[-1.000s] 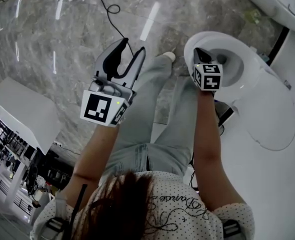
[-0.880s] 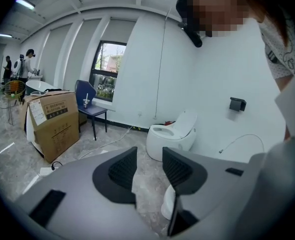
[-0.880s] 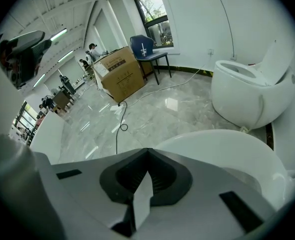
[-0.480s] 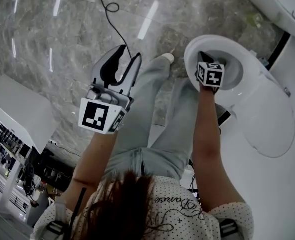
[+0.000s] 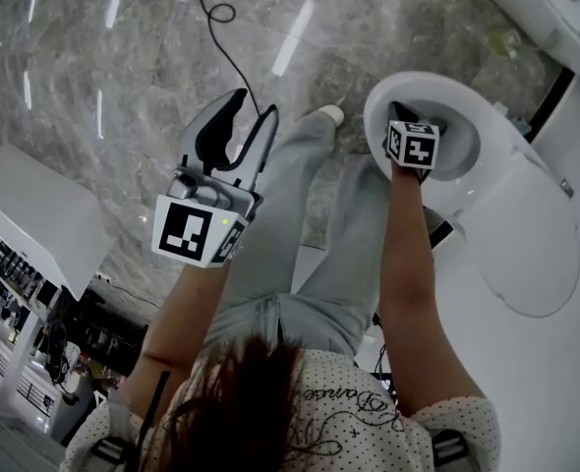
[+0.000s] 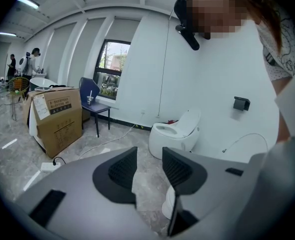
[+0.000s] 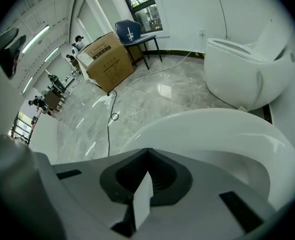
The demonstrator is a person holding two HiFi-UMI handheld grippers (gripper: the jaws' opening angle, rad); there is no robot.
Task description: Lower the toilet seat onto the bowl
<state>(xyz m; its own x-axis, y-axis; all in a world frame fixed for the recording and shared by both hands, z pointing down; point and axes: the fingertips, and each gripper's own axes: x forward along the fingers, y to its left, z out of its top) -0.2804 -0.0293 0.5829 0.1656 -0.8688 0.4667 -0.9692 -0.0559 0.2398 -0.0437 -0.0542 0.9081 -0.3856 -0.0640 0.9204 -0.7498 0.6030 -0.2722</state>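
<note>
The left tool [image 5: 258, 106] hangs over the grey marble floor [image 5: 123, 87]. Its jaws are apart with only floor between them, and they have just been closing a little. To its right, the right tool [image 5: 396, 109], jaws together, points down at the left rim of the white toilet seat [image 5: 418, 79]; contact cannot be told. Pale trouser legs [image 5: 310, 195] show between the tools.
</note>
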